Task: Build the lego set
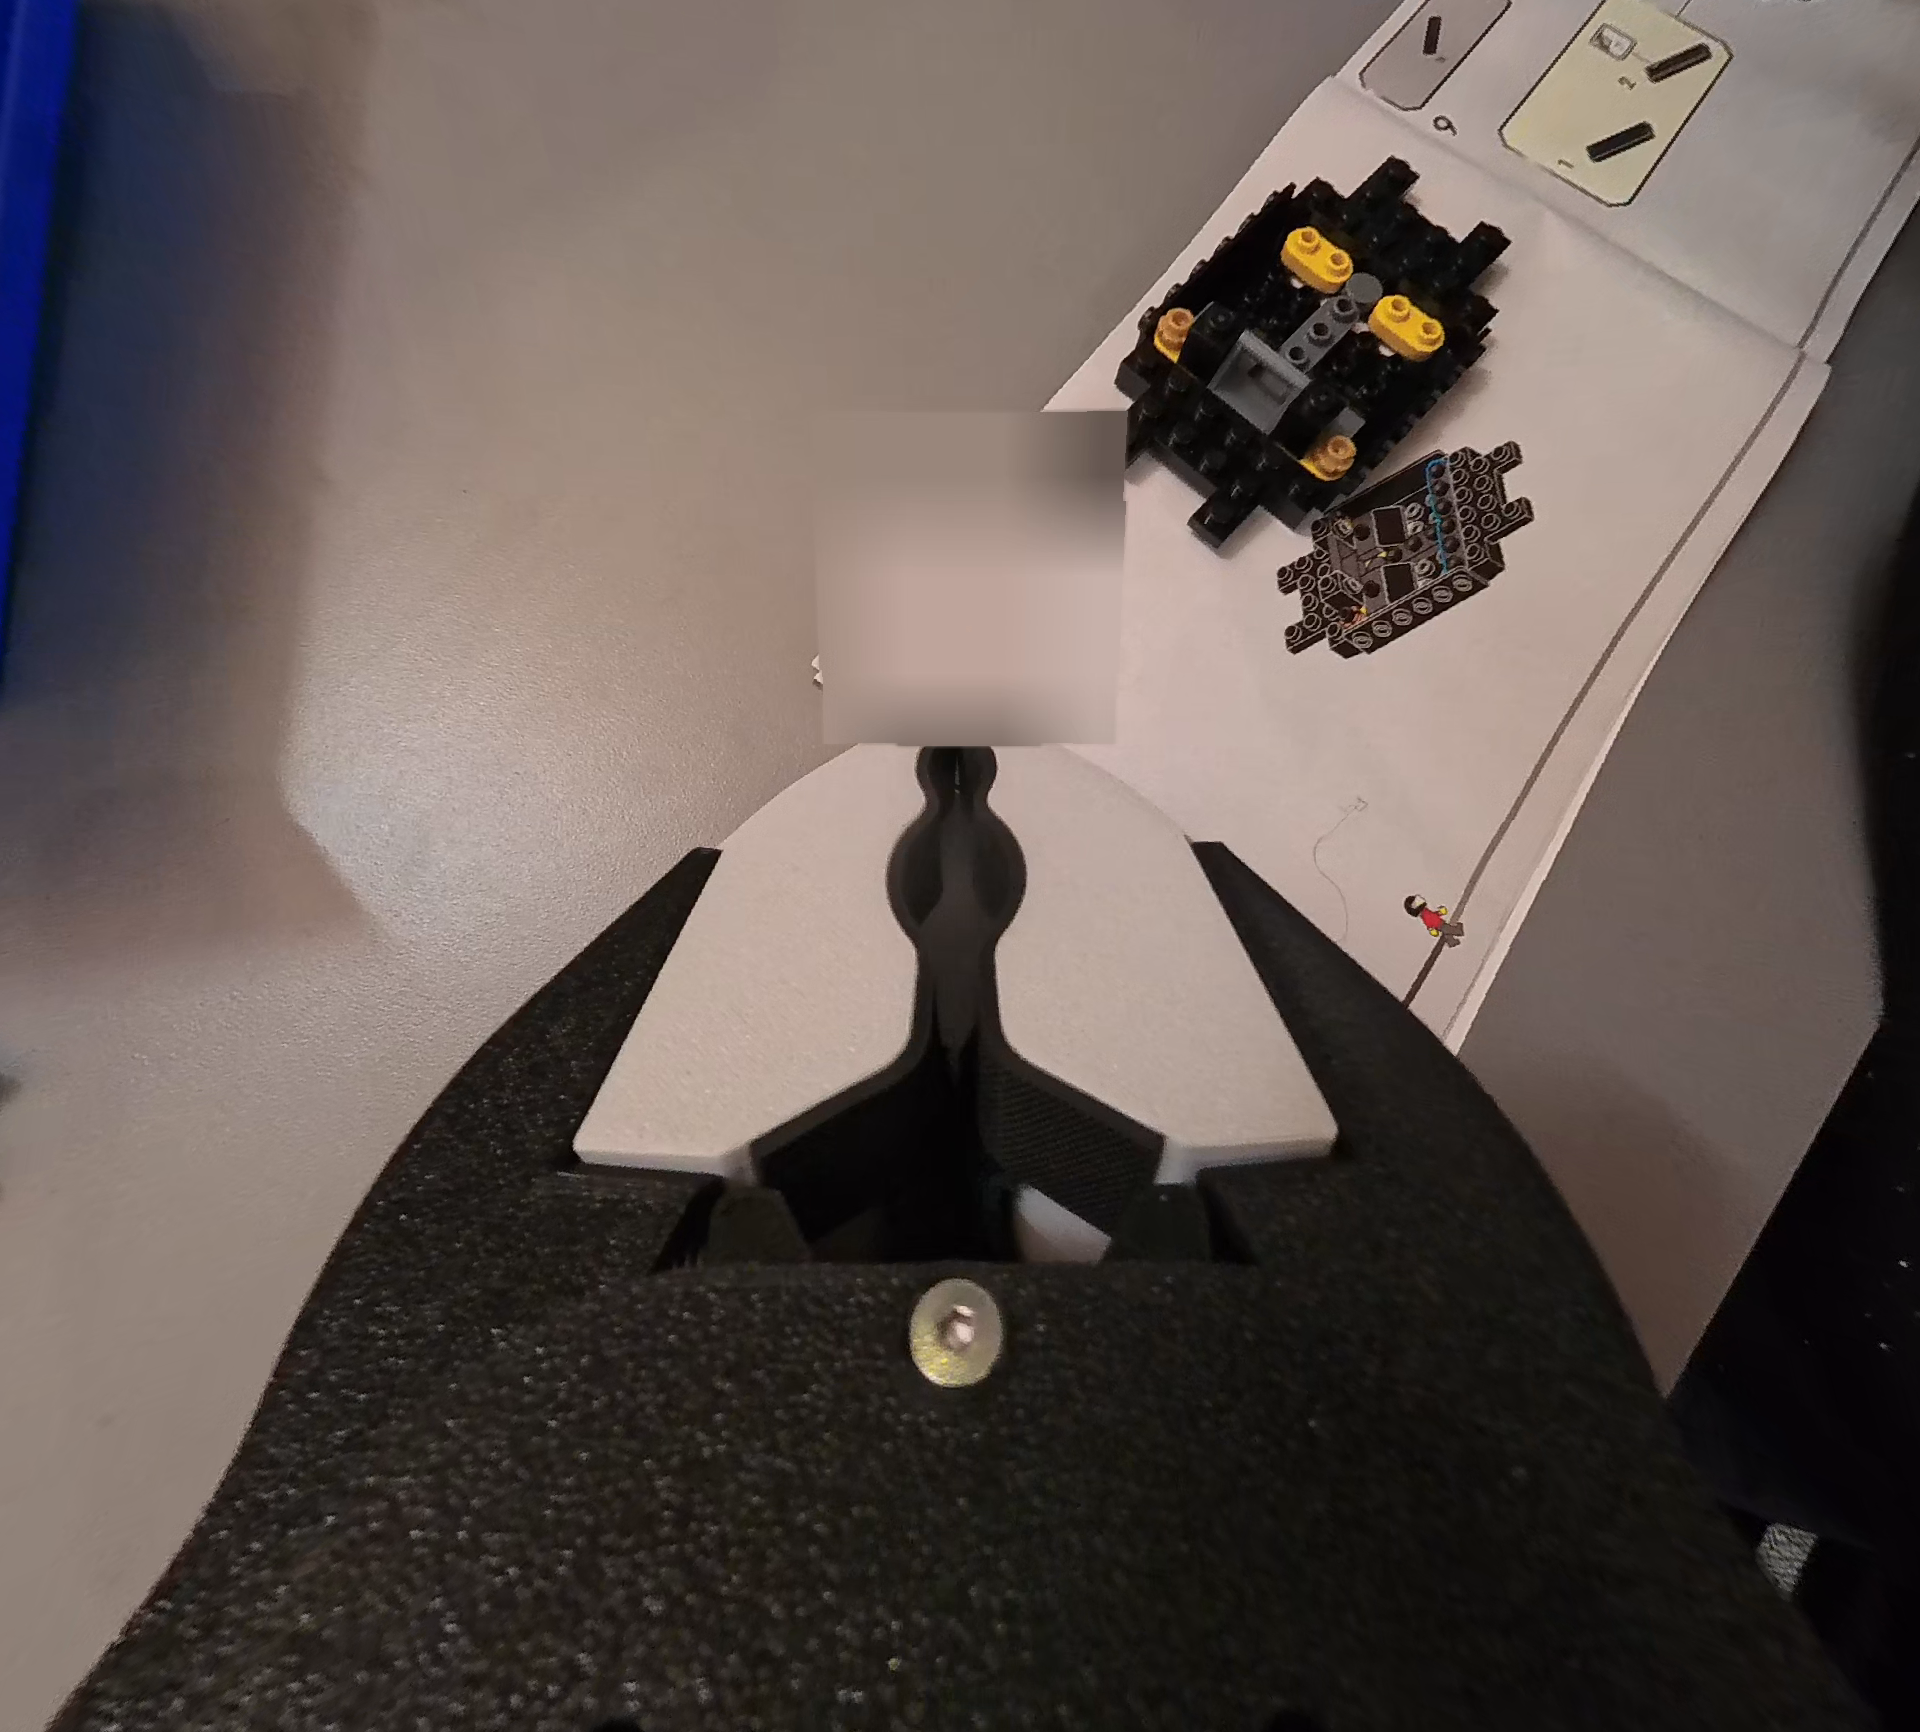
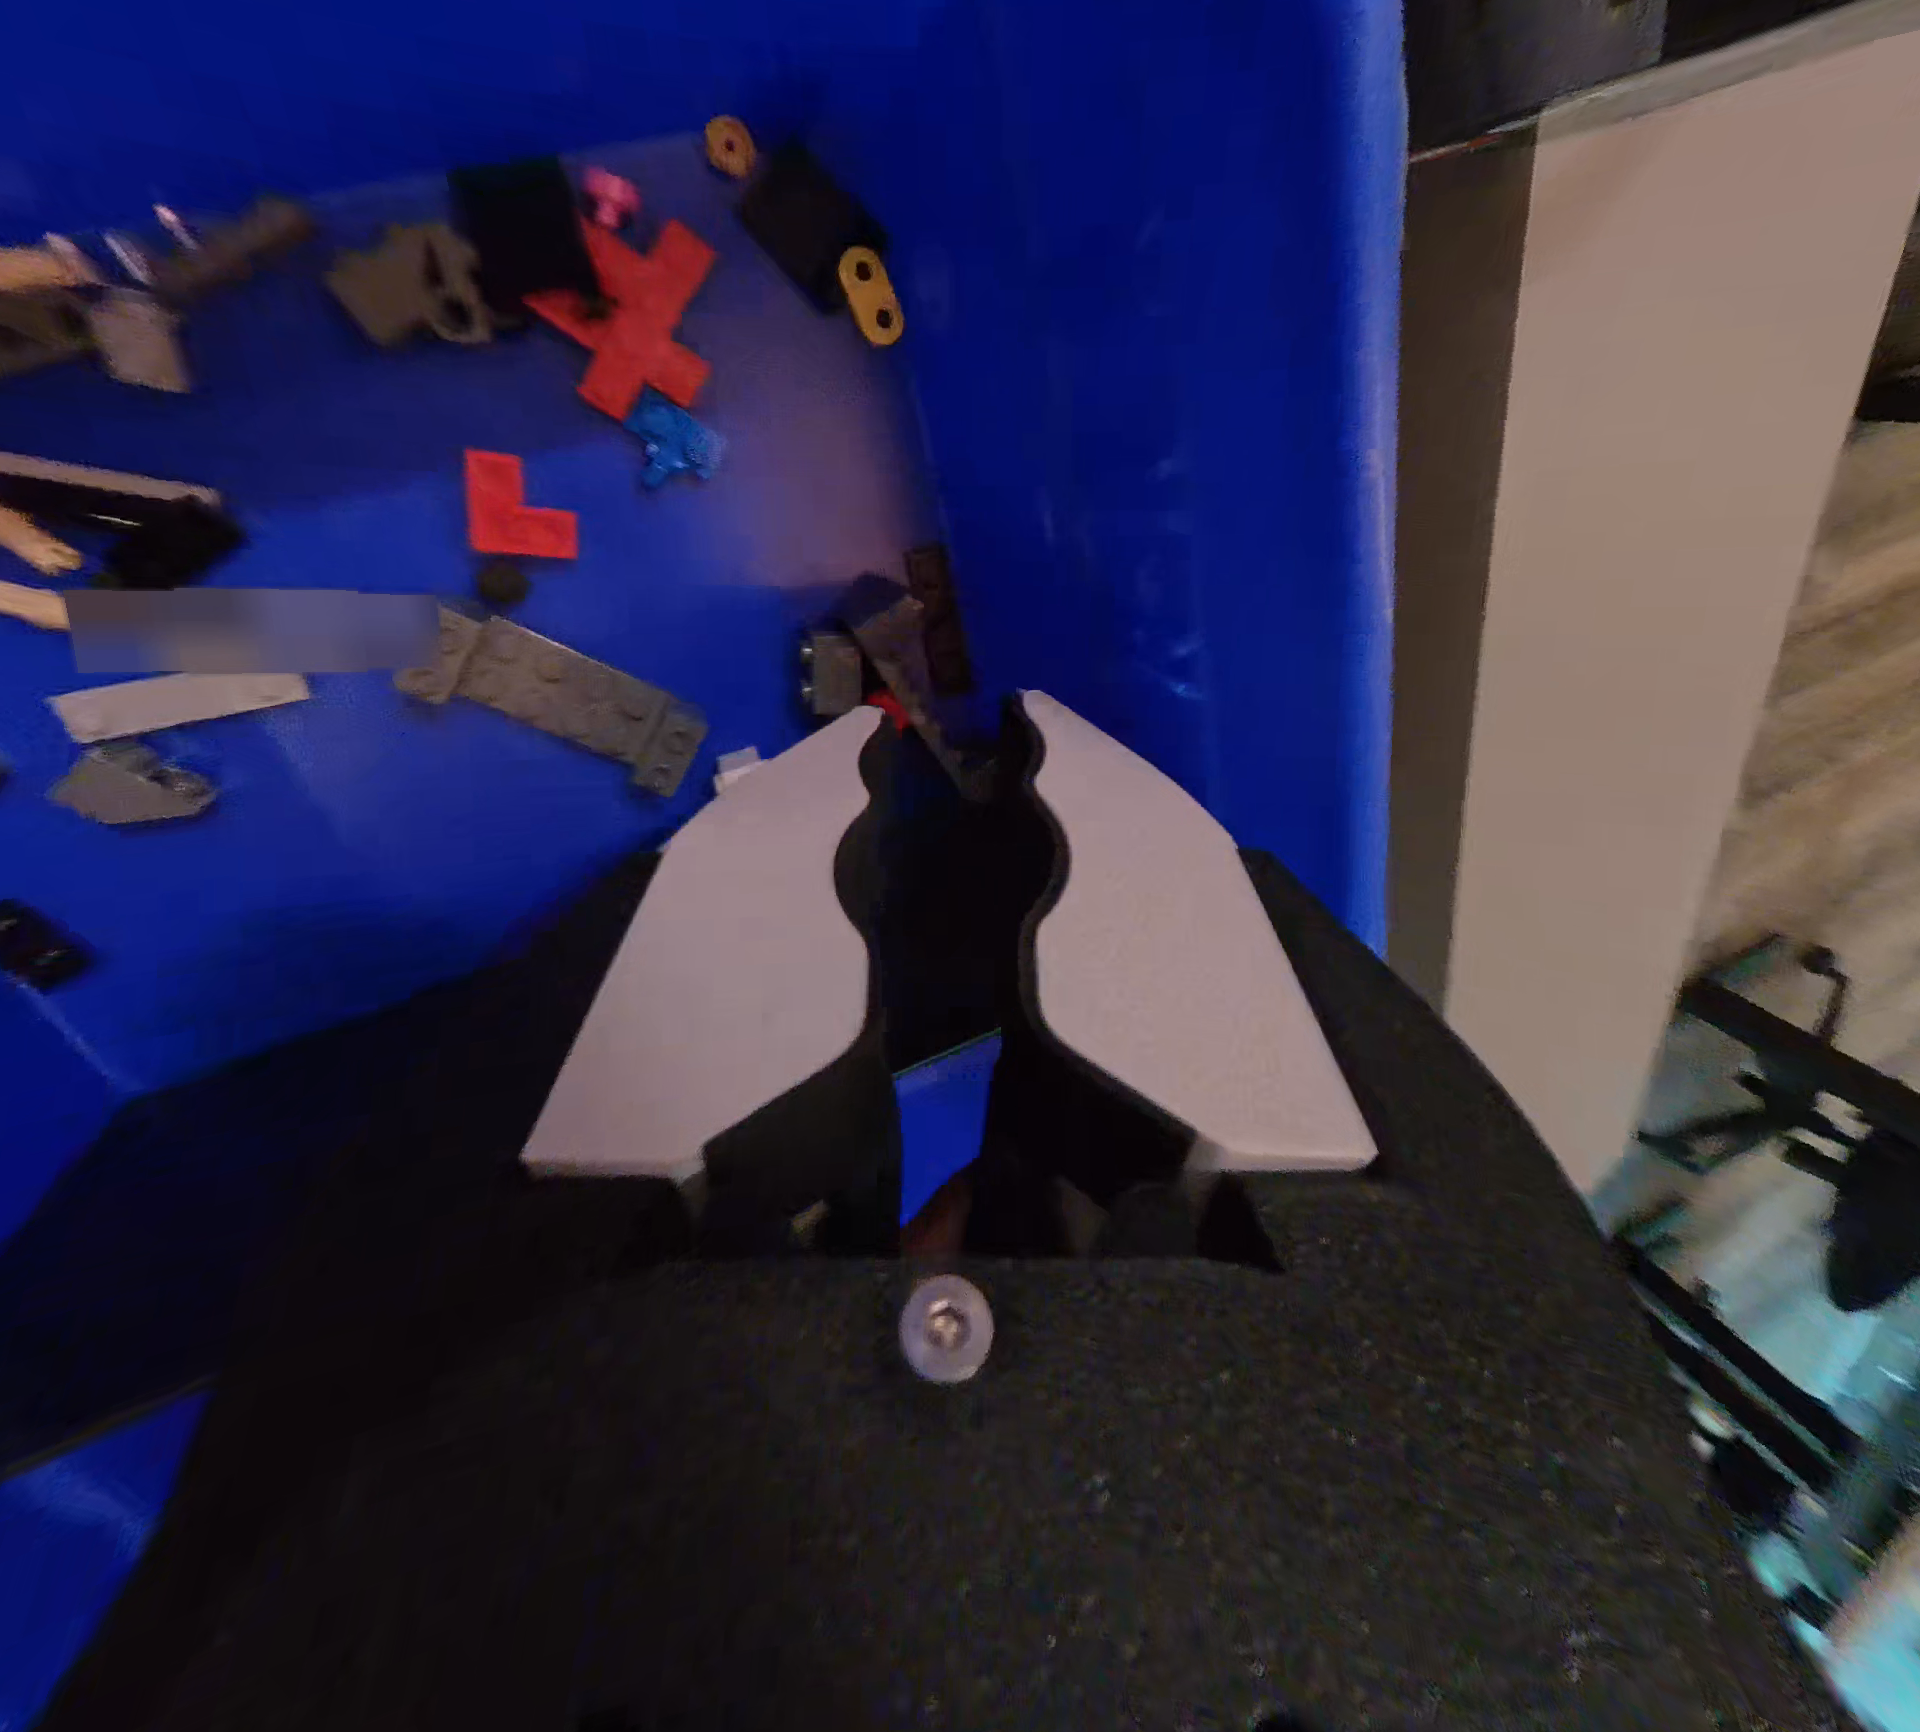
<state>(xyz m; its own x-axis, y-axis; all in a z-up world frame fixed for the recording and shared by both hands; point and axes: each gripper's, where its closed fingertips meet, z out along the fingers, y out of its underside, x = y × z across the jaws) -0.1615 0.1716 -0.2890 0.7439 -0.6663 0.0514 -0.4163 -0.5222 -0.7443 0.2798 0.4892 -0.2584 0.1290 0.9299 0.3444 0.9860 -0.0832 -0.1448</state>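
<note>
The partly built black lego model (image 1: 1320, 342), with yellow, tan and grey parts on top, lies on the open instruction booklet (image 1: 1455, 747) at the right. My left gripper (image 1: 956, 757) hovers over the table to the model's lower left, jaws closed together with nothing seen between them; a blurred patch covers the tips. My right gripper (image 2: 951, 716) reaches into the blue bin (image 2: 1143, 332) at its right wall. Its jaws stand apart, with a dark grey studded piece (image 2: 940, 695) from a small heap between the tips. I cannot see both jaws touching it.
Loose pieces lie on the bin floor: a red cross plate (image 2: 644, 321), a red L plate (image 2: 514, 513), a grey long plate (image 2: 561, 695), and a yellow two-hole plate (image 2: 871, 295). The bin's edge (image 1: 36, 228) also shows at the far left of the left wrist view. A dark object borders the table on the right. My right fingertips sit around 55 cm from my left ones.
</note>
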